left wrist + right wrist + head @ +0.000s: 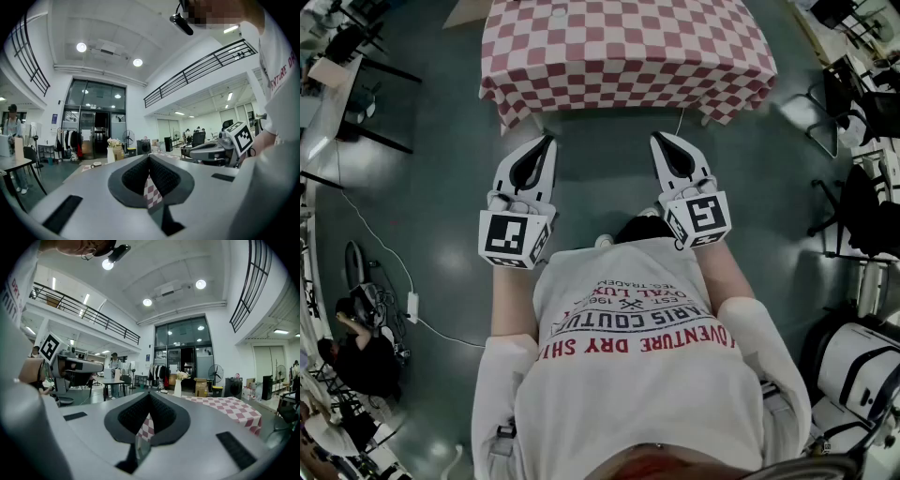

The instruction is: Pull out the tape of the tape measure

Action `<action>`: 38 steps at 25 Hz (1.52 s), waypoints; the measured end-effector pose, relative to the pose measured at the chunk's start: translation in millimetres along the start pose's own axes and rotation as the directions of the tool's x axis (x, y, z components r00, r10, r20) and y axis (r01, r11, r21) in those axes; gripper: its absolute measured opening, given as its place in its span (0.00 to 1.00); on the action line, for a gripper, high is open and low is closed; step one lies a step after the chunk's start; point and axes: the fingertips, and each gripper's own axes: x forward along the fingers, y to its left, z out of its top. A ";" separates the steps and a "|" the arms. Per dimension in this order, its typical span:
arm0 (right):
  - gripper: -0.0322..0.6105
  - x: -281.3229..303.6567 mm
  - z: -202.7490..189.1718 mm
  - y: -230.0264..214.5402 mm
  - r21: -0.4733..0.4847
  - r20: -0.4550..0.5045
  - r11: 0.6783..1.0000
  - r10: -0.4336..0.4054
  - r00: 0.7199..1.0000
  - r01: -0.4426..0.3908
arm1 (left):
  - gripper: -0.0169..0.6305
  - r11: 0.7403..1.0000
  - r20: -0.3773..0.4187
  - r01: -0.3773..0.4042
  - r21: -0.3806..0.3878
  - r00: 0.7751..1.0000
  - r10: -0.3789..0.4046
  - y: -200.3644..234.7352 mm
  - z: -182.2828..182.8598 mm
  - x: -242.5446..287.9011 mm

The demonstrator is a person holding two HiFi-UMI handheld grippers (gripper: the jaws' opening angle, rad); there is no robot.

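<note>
- left white two-jaw gripper (546,142): jaws together, empty, level.
- right white two-jaw gripper (658,139): jaws together, empty, level.
- red-and-white chequered cloth surface (628,47): ahead of both tips.

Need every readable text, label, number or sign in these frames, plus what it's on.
"VENTURE DRY SH": red print, upside down on the person's shirt, ends cut off.
"ARIS COUTU": same shirt, ends lost in folds.
"OVAL LUX", "EST", "REG. TRADEM": smaller shirt lines, barely legible.
Marker cubes: patterns only, no words.
Blue sign beside the glass doors: too small to read.
</note>
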 end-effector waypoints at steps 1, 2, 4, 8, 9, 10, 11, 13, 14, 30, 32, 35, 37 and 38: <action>0.09 0.4 0.7 1.4 -0.001 0.001 1.000 0.002 1.000 -0.002 | 0.05 1.000 -0.001 -0.001 -0.001 1.000 0.001 0.9 0.6 0.2; 0.09 0.9 1.5 2.6 -0.001 0.001 1.000 0.004 1.000 -0.004 | 0.05 1.000 -0.002 -0.002 -0.003 1.000 0.002 1.8 1.1 0.3; 0.09 2.2 2.7 3.9 -0.001 0.003 1.000 0.009 1.000 -0.009 | 0.05 1.000 -0.002 -0.004 -0.006 1.000 0.004 3.6 0.9 0.8; 0.09 6.0 2.1 2.0 0.003 0.007 1.000 0.006 1.000 -0.006 | 0.05 1.000 -0.002 0.000 -0.008 1.000 0.000 5.6 -3.0 3.1; 0.09 7.1 0.8 1.8 0.004 0.006 1.000 0.005 1.000 -0.005 | 0.05 1.000 -0.003 0.003 -0.009 1.000 -0.003 6.1 -4.6 3.6; 0.09 8.3 -0.7 1.7 0.005 0.002 1.000 0.002 1.000 -0.002 | 0.05 1.000 -0.005 0.005 -0.011 1.000 -0.005 6.7 -6.2 4.0; 0.09 9.8 -1.9 1.6 0.005 -0.002 1.000 -0.003 1.000 0.003 | 0.05 1.000 -0.008 0.008 -0.013 1.000 -0.008 7.8 -7.6 4.3; 0.09 14.2 -2.7 0.7 0.005 -0.009 1.000 -0.019 1.000 0.019 | 0.05 1.000 -0.011 0.012 -0.020 1.000 -0.012 11.8 -9.5 5.4; 0.09 17.2 -2.2 -0.2 0.005 -0.011 1.000 -0.025 1.000 0.025 | 0.05 1.000 -0.013 0.014 -0.023 1.000 -0.015 14.5 -10.1 6.6; 0.37 88.9 -6.1 -38.1 0.000 -0.056 1.000 -0.001 0.998 0.001 | 0.33 0.997 -0.026 -0.034 -0.068 0.999 0.032 72.4 -29.9 63.3; 0.37 102.6 -12.7 -51.0 0.010 -0.054 1.000 0.009 0.999 -0.009 | 0.33 0.998 -0.044 -0.042 -0.053 0.998 0.039 75.3 -37.5 78.2; 0.37 132.8 -21.2 -79.4 0.030 -0.057 0.999 0.029 0.998 -0.027 | 0.33 0.998 -0.075 -0.056 -0.040 0.996 0.053 84.2 -47.5 111.8; 0.37 153.5 -22.8 -101.2 0.037 -0.062 0.999 0.039 0.997 -0.037 | 0.33 0.997 -0.092 -0.068 -0.045 0.994 0.064 91.1 -51.0 136.8; 0.37 164.1 -22.8 -110.1 0.042 -0.063 0.998 0.048 0.997 -0.045 | 0.33 0.996 -0.102 -0.079 -0.047 0.992 0.074 95.4 -52.1 147.3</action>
